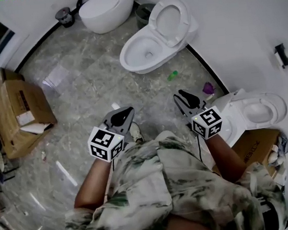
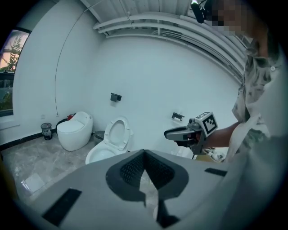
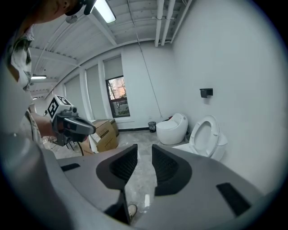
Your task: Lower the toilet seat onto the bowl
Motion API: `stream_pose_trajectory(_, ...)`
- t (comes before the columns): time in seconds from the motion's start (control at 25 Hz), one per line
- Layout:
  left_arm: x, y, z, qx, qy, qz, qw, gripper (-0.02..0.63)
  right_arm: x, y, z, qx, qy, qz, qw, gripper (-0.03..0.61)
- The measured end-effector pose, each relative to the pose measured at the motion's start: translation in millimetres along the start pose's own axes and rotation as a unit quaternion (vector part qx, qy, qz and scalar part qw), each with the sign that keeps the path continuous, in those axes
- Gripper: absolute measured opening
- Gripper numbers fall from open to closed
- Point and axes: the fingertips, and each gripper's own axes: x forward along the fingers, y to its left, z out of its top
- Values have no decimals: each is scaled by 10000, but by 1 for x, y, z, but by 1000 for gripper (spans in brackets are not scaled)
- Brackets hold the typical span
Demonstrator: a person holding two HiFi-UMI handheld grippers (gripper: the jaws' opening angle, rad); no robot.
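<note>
A white toilet stands against the far wall with its seat (image 1: 169,20) raised upright over the open bowl (image 1: 141,53). The left gripper view shows the same raised seat (image 2: 117,132) and bowl (image 2: 99,155) well ahead, and the right gripper view shows the seat (image 3: 208,134) at its right. Both grippers hang in the air in front of the person, far short of the toilet. My left gripper (image 1: 129,110) (image 2: 144,152) has its jaw tips together on nothing. My right gripper (image 1: 178,96) (image 3: 144,147) shows a gap between its jaws and holds nothing.
An egg-shaped toilet (image 1: 106,10) and a small bin (image 1: 64,16) stand at the back left. A third toilet (image 1: 259,109) sits close on the right. Cardboard boxes (image 1: 16,113) line the left side. A green bottle (image 1: 172,75) and a purple object (image 1: 208,88) lie on the marble floor.
</note>
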Motion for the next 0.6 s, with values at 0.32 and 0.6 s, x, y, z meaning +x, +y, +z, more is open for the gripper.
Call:
stream_pose_trajectory(0.32, 8, 63, 10, -184, 51, -91, 9998, 23, 59, -22, 31, 17, 39, -251, 9997, 115)
stream_pose_trajectory(0.6, 57, 101, 38, -215, 81, -107, 9997, 23, 100, -112, 45, 123, 59, -590, 9982, 114)
